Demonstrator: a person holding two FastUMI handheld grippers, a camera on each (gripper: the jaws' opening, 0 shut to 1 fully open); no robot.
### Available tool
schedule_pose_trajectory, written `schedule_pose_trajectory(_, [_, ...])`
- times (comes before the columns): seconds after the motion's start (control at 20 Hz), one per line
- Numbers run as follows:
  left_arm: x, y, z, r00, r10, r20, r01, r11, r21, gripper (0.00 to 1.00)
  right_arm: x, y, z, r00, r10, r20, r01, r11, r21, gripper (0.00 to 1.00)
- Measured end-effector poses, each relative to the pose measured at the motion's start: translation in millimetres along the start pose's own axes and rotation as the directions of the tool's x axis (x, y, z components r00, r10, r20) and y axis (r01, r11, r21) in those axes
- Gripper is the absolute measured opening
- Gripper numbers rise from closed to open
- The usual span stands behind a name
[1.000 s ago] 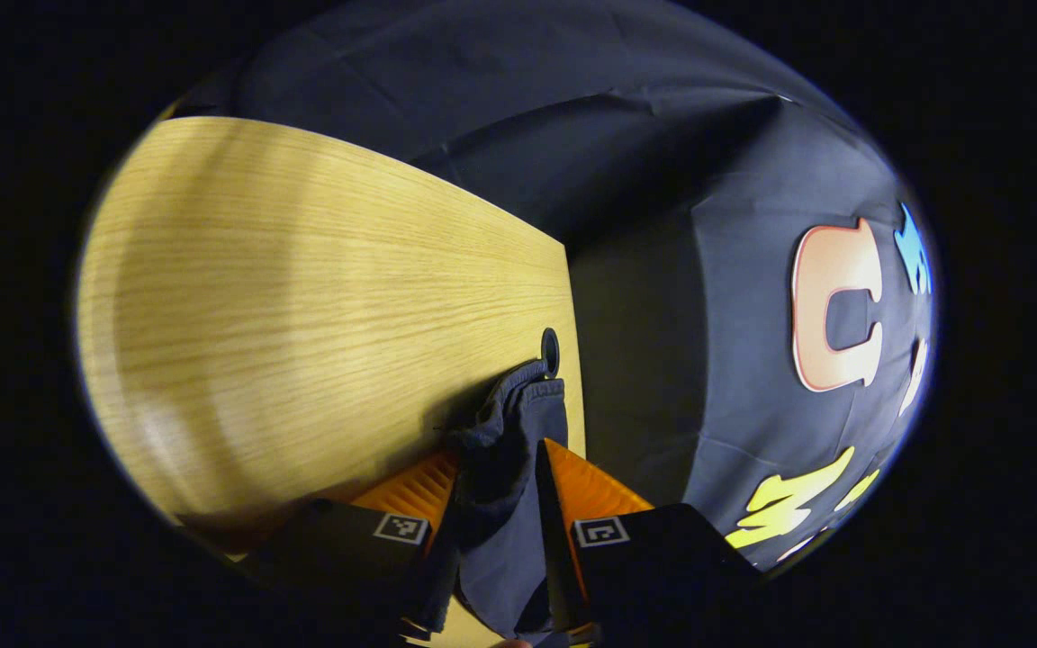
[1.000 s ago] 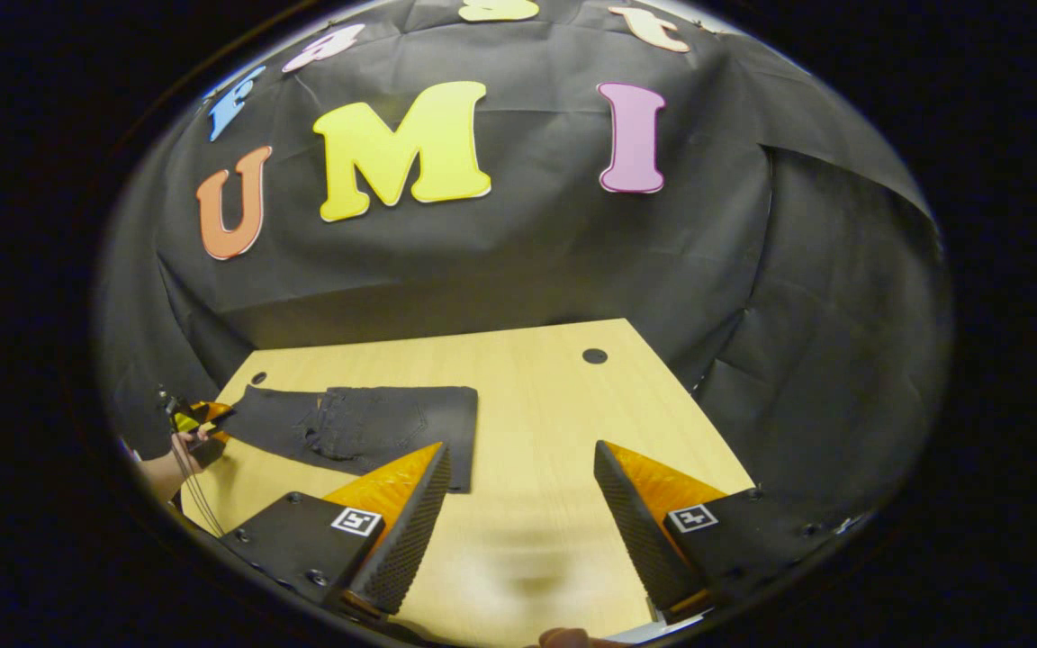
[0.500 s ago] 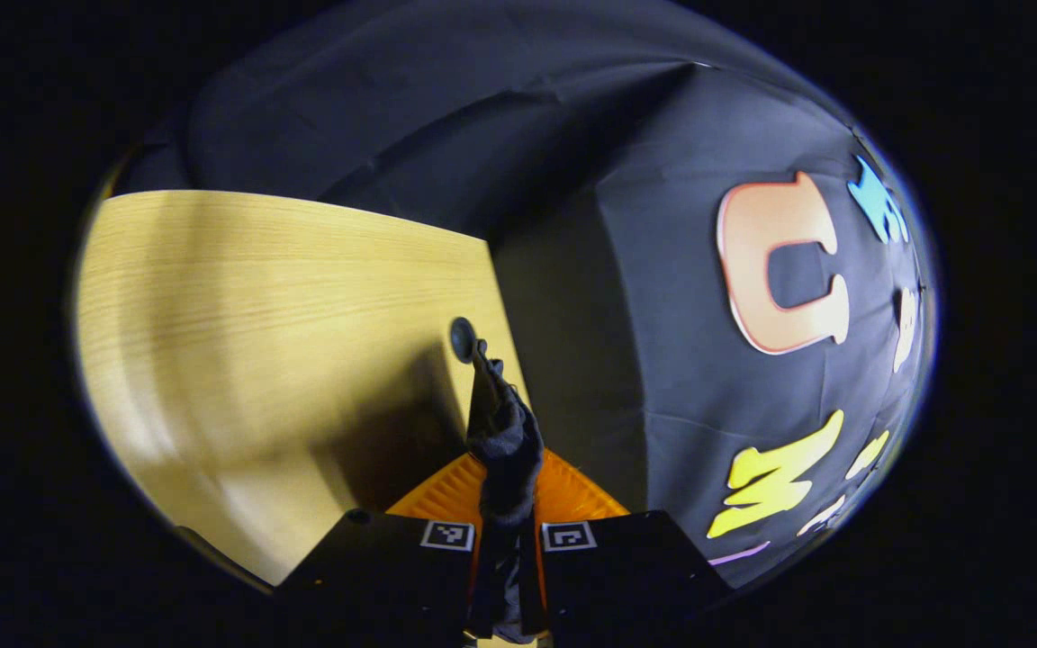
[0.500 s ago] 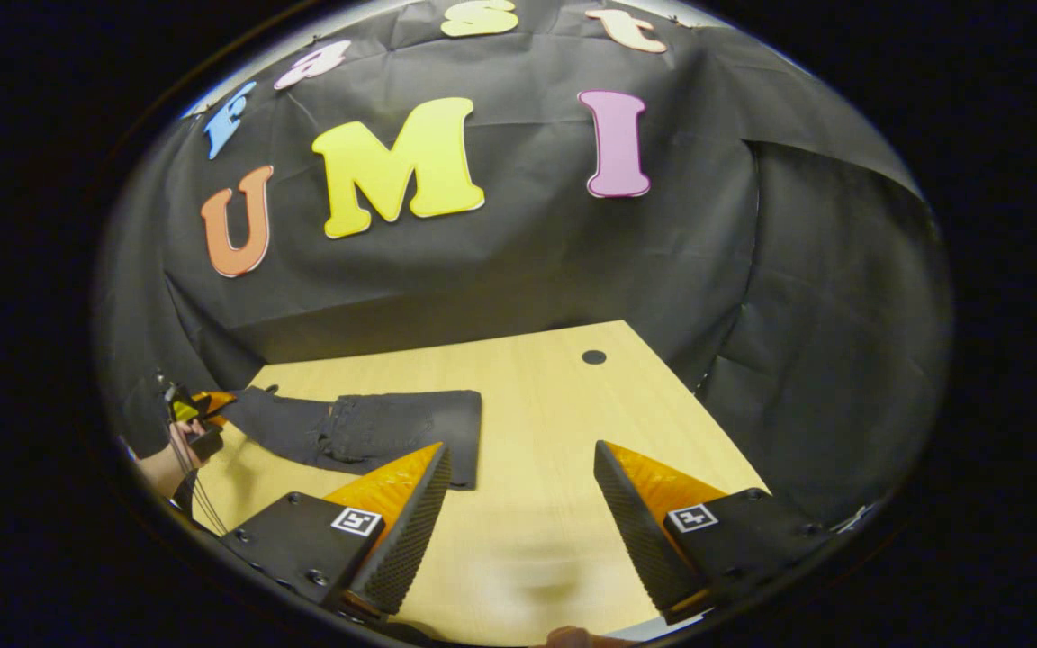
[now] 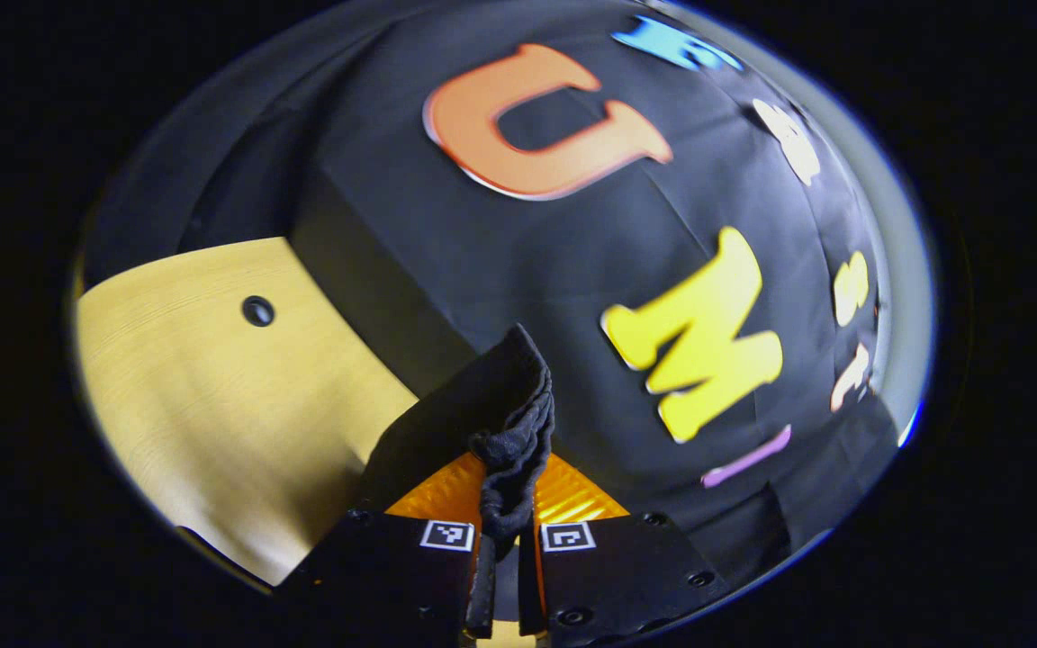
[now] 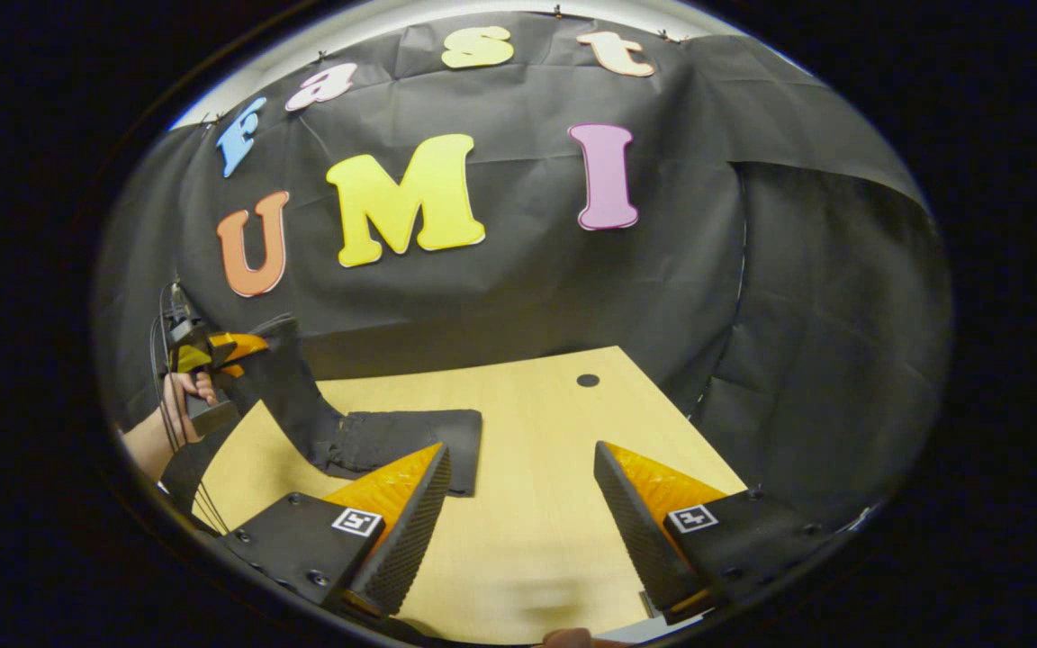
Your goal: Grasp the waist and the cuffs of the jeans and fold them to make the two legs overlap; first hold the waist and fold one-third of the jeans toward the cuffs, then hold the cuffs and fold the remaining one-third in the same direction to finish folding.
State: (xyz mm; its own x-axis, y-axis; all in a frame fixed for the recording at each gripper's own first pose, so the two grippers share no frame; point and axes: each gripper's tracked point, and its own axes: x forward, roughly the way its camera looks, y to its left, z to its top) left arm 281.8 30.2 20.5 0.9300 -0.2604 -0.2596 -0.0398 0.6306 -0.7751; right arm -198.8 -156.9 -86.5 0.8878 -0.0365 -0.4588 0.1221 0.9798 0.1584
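Left claw (image 5: 508, 504) is clenched on one end of the dark jeans (image 6: 365, 432), lifting it off the tabletop (image 6: 527, 450) at the far left while the rest lies flat. Right claw (image 6: 518, 522) hangs released over bare wood, just right of the jeans.

The jeans (image 6: 374, 436) are dark cloth – soft, matt and a bit rough, with a frayed, crumpled end where the left gripper (image 5: 508, 504) pinches them. The tabletop (image 6: 527, 450) is pale wood with fine grain lines, smooth with a soft shine. The right gripper (image 6: 518, 531) has fingers (image 6: 406, 531) with bumpy, dotted pads – their outer sides look like ridged plastic.
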Motion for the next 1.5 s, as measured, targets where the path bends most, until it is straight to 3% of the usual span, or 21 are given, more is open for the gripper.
schedule_pose_trajectory(0.15, [32, -47, -62, 0.998, 0.004, -0.057, 0.005, 0.986, 0.167, 0.13, -13, -13, -3, 0.999, -0.04, 0.006, 0.039, 0.999, 0.007, 0.94])
schedule_pose_trajectory(0.25, [59, -57, -101, 0.998, 0.027, -0.063, -0.007, 0.954, 0.301, 0.13, -22, -21, -4, 0.998, -0.063, 0.006, 0.063, 0.998, 0.002, 0.94])
schedule_pose_trajectory(0.3, [64, -64, -124, 0.997, 0.037, -0.061, -0.012, 0.931, 0.366, 0.14, -26, -25, -5, 0.997, -0.072, 0.004, 0.072, 0.997, -0.003, 0.99])
schedule_pose_trajectory(0.4, [73, -61, -160, 0.996, 0.049, -0.081, -0.008, 0.895, 0.446, 0.13, -33, -37, -3, 0.995, -0.103, 0.009, 0.104, 0.995, -0.012, 0.99])
schedule_pose_trajectory(0.45, [79, -58, -180, 0.993, 0.06, -0.105, -0.005, 0.888, 0.459, 0.13, -35, -42, -3, 0.993, -0.117, 0.009, 0.117, 0.993, -0.017, 0.94])
schedule_pose_trajectory(0.7, [97, -26, -259, 0.965, 0.145, -0.221, -0.028, 0.888, 0.459, 0.16, -40, -63, -3, 0.988, -0.156, -0.003, 0.156, 0.987, -0.041, 0.99])
schedule_pose_trajectory(0.85, [107, 0, -295, 0.938, 0.227, -0.261, -0.072, 0.866, 0.495, 0.2, -38, -69, -5, 0.987, -0.16, -0.025, 0.159, 0.986, -0.043, 0.99])
schedule_pose_trajectory(1.0, [111, 7, -299, 0.933, 0.26, -0.25, -0.098, 0.849, 0.519, 0.23, -34, -71, -2, 0.988, -0.154, -0.03, 0.152, 0.987, -0.06, 0.99])
schedule_pose_trajectory(1.05, [115, 6, -301, 0.932, 0.269, -0.242, -0.111, 0.848, 0.519, 0.25, -34, -72, 0, 0.988, -0.151, -0.025, 0.149, 0.987, -0.065, 0.94])
schedule_pose_trajectory(1.15, [113, 8, -295, 0.935, 0.279, -0.22, -0.123, 0.835, 0.536, 0.31, -29, -70, 1, 0.99, -0.139, -0.03, 0.137, 0.988, -0.067, 0.99])
schedule_pose_trajectory(1.3, [112, -6, -290, 0.945, 0.267, -0.187, -0.115, 0.81, 0.575, 1.0, -24, -68, 3, 0.992, -0.122, -0.033, 0.12, 0.99, -0.071, 0.99])
schedule_pose_trajectory(1.5, [98, -38, -280, 0.962, 0.199, -0.184, -0.056, 0.81, 0.584, 1.0, -16, -60, 8, 0.995, -0.096, -0.024, 0.095, 0.993, -0.072, 0.99])
